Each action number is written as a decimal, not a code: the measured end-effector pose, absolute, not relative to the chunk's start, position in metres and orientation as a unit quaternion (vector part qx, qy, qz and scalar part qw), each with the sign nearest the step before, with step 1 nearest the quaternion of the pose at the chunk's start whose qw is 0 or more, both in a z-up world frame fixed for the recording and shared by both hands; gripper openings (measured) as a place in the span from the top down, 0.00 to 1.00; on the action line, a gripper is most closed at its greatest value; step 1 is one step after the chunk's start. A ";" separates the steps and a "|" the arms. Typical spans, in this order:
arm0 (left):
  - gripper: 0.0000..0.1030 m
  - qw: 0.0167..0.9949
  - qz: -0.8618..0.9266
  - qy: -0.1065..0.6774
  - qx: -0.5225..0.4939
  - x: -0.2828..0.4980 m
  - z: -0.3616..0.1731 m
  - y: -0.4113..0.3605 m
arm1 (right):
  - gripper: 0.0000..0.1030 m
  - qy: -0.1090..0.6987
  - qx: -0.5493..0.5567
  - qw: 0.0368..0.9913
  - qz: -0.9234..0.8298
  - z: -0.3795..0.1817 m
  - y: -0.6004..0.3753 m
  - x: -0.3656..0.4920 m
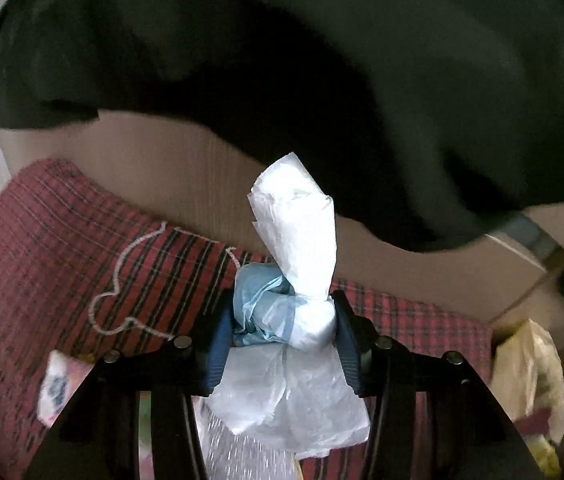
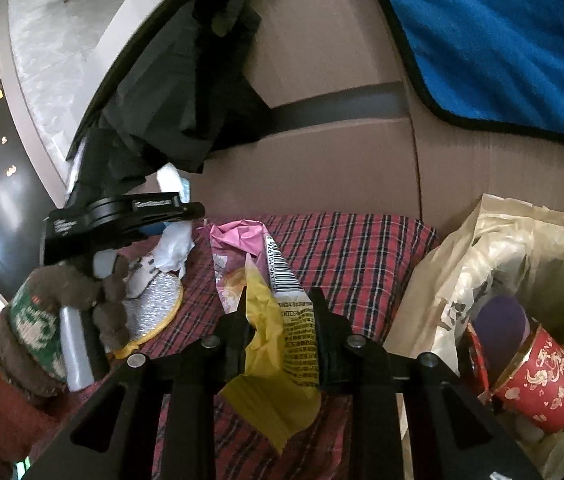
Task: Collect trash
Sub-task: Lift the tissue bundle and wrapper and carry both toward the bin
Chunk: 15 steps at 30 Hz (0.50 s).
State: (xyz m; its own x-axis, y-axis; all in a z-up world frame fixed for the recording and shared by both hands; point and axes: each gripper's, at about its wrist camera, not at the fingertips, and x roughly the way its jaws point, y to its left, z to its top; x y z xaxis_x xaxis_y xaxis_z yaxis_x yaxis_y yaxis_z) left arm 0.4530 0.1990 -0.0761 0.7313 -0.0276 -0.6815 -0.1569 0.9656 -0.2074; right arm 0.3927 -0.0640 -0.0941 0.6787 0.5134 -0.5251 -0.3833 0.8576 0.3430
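Note:
My left gripper point(image 1: 282, 320) is shut on a bundle of white and pale blue plastic and tissue point(image 1: 298, 248), held above a red plaid cloth point(image 1: 41, 240). It also shows in the right wrist view point(image 2: 169, 216), held by a gloved hand point(image 2: 53, 304). My right gripper point(image 2: 279, 312) is shut on a yellow and pink snack wrapper point(image 2: 277, 320) with a barcode. A beige plastic bag point(image 2: 462, 280) at the right holds a red paper cup point(image 2: 538, 384) and other trash.
A cardboard box wall point(image 2: 342, 160) stands behind the plaid cloth point(image 2: 362, 256). A black garment point(image 1: 282, 60) hangs over it, a blue towel point(image 2: 502, 32) at the right. A silver foil pad point(image 2: 157, 300) lies at the left.

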 end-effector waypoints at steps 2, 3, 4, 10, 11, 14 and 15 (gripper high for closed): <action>0.55 0.929 0.033 0.349 -0.119 0.438 -0.065 0.197 | 0.76 0.311 0.101 0.912 0.249 -0.088 -0.062 0.388; 0.55 0.932 0.033 0.342 -0.115 0.429 -0.059 0.195 | 0.76 0.307 0.099 0.913 0.251 -0.085 -0.060 0.386; 0.55 0.935 0.034 0.335 -0.113 0.422 -0.051 0.195 | 0.76 0.302 0.096 0.914 0.252 -0.081 -0.058 0.382; 0.55 0.948 0.025 0.295 -0.116 0.371 -0.012 0.187 | 0.76 0.273 0.077 0.924 0.256 -0.056 -0.050 0.363; 0.55 0.951 0.019 0.284 -0.119 0.358 -0.006 0.186 | 0.76 0.267 0.074 0.926 0.256 -0.051 -0.050 0.360; 0.55 0.959 0.018 0.256 -0.117 0.329 0.003 0.178 | 0.76 0.254 0.069 0.929 0.260 -0.038 -0.050 0.350; 0.55 0.962 0.017 0.246 -0.116 0.318 0.006 0.176 | 0.76 0.250 0.068 0.930 0.261 -0.034 -0.050 0.347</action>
State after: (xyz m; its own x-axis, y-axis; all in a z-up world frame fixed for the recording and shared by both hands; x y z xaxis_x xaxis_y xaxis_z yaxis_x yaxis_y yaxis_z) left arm 0.3176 0.1762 0.0061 0.8779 -0.0238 -0.4782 -0.0910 0.9723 -0.2155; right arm 0.3474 -0.0505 -0.0342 0.7385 0.5192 -0.4302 -0.4514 0.8547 0.2565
